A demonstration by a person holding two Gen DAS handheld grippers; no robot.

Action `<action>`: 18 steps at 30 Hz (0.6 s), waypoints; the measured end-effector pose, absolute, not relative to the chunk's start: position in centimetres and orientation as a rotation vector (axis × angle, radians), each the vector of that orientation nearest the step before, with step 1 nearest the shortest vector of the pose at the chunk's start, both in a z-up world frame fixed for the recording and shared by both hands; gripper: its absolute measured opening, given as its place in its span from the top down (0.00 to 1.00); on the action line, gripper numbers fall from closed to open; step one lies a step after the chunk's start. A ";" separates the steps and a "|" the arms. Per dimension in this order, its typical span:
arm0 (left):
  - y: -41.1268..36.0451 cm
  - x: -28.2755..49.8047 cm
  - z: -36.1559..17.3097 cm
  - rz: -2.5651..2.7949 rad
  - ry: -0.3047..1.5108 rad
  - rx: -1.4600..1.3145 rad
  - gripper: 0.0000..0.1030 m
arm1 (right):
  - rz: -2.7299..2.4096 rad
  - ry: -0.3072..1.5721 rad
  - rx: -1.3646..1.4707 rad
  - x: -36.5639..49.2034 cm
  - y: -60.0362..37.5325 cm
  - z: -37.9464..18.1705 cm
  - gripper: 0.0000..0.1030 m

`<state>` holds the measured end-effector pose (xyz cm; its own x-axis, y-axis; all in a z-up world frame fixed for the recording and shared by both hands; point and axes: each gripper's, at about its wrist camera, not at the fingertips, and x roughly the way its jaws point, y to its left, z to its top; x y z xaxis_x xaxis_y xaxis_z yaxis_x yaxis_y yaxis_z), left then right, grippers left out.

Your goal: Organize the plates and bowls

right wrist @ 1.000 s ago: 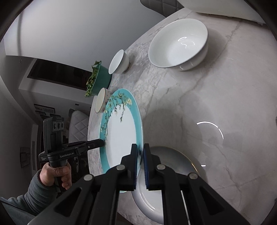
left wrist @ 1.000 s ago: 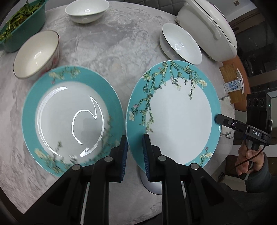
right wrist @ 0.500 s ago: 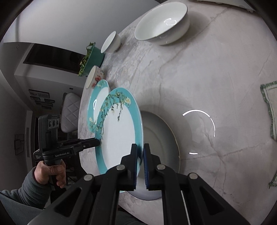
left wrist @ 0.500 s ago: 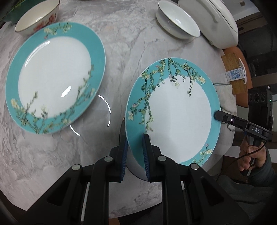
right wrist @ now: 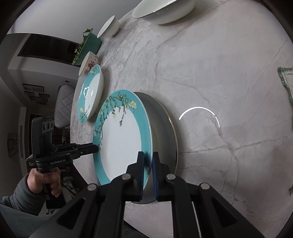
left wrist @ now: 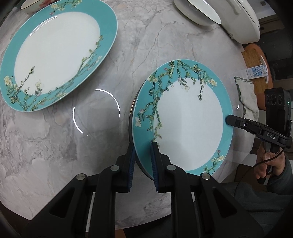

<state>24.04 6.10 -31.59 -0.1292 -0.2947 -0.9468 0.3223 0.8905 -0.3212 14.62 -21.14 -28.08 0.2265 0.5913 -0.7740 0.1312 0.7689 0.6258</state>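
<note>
A teal-rimmed plate with blossom branches (left wrist: 185, 120) is held between both grippers, just over a grey gold-edged plate (right wrist: 164, 131) on the marble table. My left gripper (left wrist: 142, 146) is shut on its near rim. My right gripper (right wrist: 148, 155) is shut on the opposite rim and also shows in the left wrist view (left wrist: 228, 120). The held plate also shows in the right wrist view (right wrist: 122, 139). A second teal plate (left wrist: 55, 53) lies flat on the table to the left.
A white bowl (left wrist: 197, 11) and a white lidded pot (left wrist: 241, 20) stand at the back right. A floral bowl (right wrist: 88, 62), a small white bowl (right wrist: 109, 27) and a teal dish of greens (right wrist: 87, 47) stand beyond. A cloth (left wrist: 247, 97) lies at the right edge.
Both grippers have carried the held plate to the right, away from the second teal plate, and lowered it close over the grey plate. Both stay shut on its rim.
</note>
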 end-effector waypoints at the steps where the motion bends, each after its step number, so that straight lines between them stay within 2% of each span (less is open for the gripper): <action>1: 6.1 24.0 -31.8 -0.529 1.617 0.019 0.86 | 0.351 1.328 0.662 14.6 -21.1 -28.1 0.90; 10: 5.8 24.1 -32.2 -0.533 1.617 0.039 0.86 | 0.335 1.341 0.622 14.6 -20.8 -28.2 0.89; 18: 3.8 23.5 -32.0 -0.528 1.574 0.161 0.86 | 0.317 1.357 0.571 14.4 -20.5 -28.5 0.89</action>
